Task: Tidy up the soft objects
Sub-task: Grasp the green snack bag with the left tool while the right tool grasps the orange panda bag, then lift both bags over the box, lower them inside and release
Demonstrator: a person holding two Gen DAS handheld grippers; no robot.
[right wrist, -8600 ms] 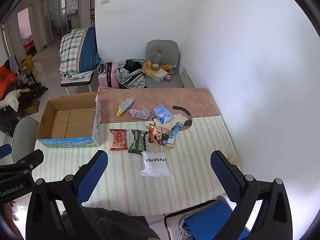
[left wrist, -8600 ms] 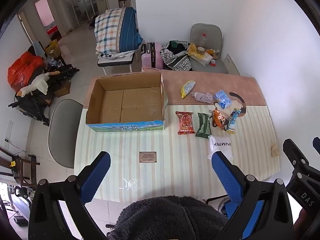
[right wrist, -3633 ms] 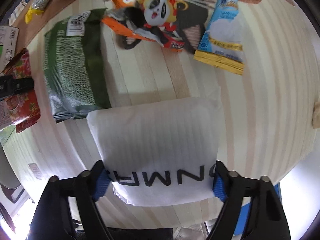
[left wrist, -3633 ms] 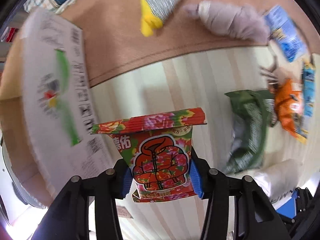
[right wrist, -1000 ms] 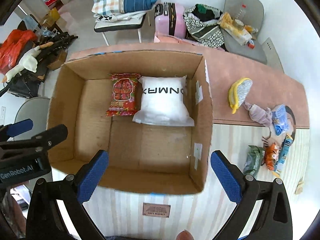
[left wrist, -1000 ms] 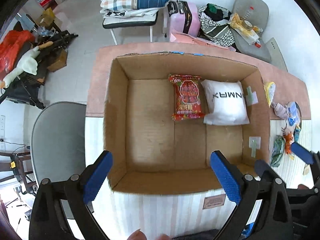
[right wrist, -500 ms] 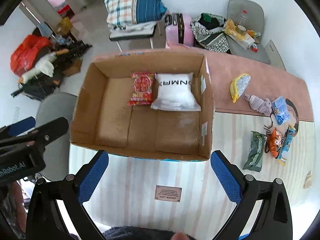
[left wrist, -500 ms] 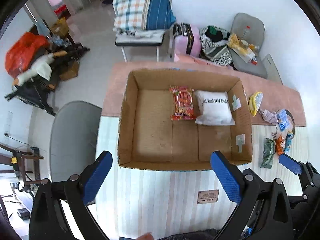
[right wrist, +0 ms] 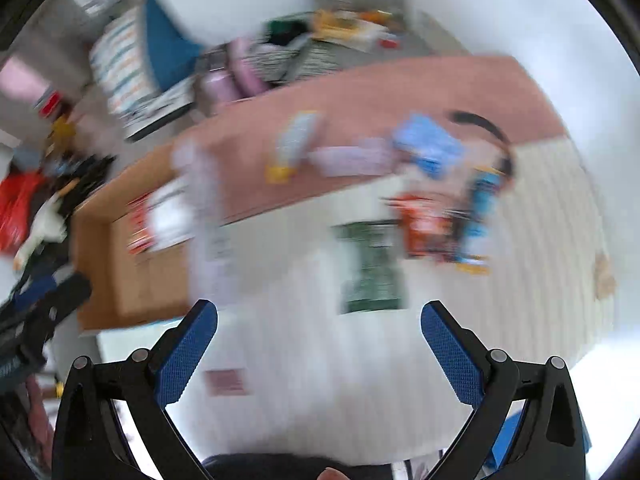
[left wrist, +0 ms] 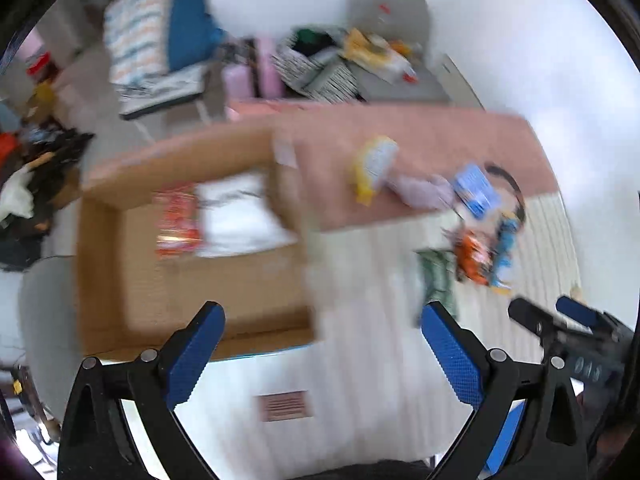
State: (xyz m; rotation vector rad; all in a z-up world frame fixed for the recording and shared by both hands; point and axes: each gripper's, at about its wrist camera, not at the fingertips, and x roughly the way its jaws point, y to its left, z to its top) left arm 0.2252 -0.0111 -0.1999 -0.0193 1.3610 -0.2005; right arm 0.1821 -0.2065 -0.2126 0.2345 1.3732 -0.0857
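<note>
White walls close off the far and right sides of the worktop [left wrist: 360, 360], and both views are smeared by motion, so fine detail is lost. By the look of it the job is partly done: a red snack packet [left wrist: 176, 220] and a white pouch [left wrist: 240, 216] already lie side by side in the cardboard box [left wrist: 100, 280], with most of the box floor bare. Left out on the worktop, well apart from the box, are a green packet [right wrist: 370, 266], an orange packet [right wrist: 424, 224], a blue tube [right wrist: 478, 216], a blue pack [right wrist: 428, 150], a pale cloth bundle [right wrist: 352, 160] and a yellow-ended sponge [right wrist: 292, 148].

Both the left gripper [left wrist: 320, 344] and the right gripper [right wrist: 318, 342] hover with fingers spread wide, holding nothing. I judge the striped stretch near the green packet gives free room to come down, while the orange packet and blue tube sit crowded together, close to the right edge.
</note>
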